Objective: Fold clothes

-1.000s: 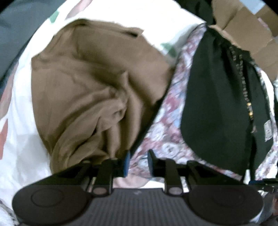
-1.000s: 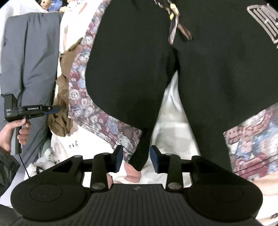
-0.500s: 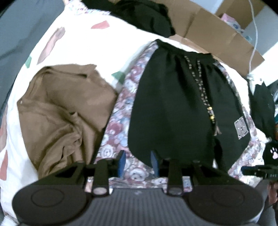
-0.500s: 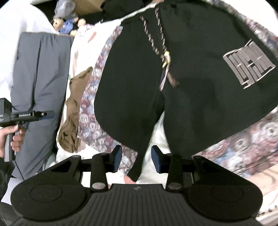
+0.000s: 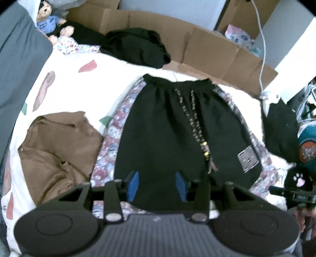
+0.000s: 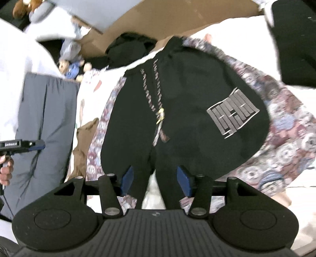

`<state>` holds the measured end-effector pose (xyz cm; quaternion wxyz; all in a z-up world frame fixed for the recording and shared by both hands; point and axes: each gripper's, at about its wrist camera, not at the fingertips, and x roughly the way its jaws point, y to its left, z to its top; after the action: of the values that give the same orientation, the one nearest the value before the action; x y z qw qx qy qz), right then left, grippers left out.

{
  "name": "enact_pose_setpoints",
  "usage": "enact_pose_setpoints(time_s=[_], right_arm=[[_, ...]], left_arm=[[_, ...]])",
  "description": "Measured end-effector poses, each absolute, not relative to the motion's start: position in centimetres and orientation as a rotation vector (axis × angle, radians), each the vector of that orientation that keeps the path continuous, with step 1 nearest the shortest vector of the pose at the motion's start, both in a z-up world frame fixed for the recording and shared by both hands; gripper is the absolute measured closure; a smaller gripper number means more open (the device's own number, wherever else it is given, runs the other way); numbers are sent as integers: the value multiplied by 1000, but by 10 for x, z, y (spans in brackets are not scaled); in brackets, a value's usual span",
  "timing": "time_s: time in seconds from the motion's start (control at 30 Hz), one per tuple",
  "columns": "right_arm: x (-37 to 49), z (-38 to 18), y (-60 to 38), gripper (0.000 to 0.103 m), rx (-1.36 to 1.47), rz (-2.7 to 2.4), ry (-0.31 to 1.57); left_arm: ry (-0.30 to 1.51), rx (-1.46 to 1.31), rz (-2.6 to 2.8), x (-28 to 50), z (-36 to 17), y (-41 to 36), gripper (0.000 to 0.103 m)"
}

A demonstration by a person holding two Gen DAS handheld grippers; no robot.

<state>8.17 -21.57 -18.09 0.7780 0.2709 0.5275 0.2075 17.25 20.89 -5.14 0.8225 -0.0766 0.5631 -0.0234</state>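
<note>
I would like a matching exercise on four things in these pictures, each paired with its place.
Things:
1. black shorts
2. brown shirt
3. teddy bear
4. cardboard

Places:
A. crumpled on the white sheet, left of the patterned cloth
B. standing along the far edge of the bed
C. spread flat on the patterned cloth
D. far left corner, beside the grey pillow

Pairs: 1-C, 2-A, 3-D, 4-B

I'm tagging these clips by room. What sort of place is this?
Most likely a bedroom. Clothes such as the black shorts lie on a printed bedsheet, a teddy bear sits by the grey pillow, and flattened cardboard lies beyond.
</note>
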Motion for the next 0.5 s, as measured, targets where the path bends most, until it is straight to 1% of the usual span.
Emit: enact_pose_setpoints(time_s=[0.13,0.17,0.27,0.33,0.4,0.5], right_arm=[[81,-176,-239,46,606,416,1105],[82,-174,-243,42,605,409,1098],[84,-169,-253,37,593,390,1072],[86,-166,-258,34,592,400,1062],[88,-164,-260,33,588,416,1057],[92,-159,-262,30,570,443,1045]], left_arm=[[1189,-163,-28,174,-40,189,54],[1187,-162,-25,174,-38,185,54],[1180,-175,-12,173,-26,173,53],[1170,-168,-2,171,-11,161,51],[1156,-146,8,167,4,152,37],[1144,-130,21,163,25,144,35]])
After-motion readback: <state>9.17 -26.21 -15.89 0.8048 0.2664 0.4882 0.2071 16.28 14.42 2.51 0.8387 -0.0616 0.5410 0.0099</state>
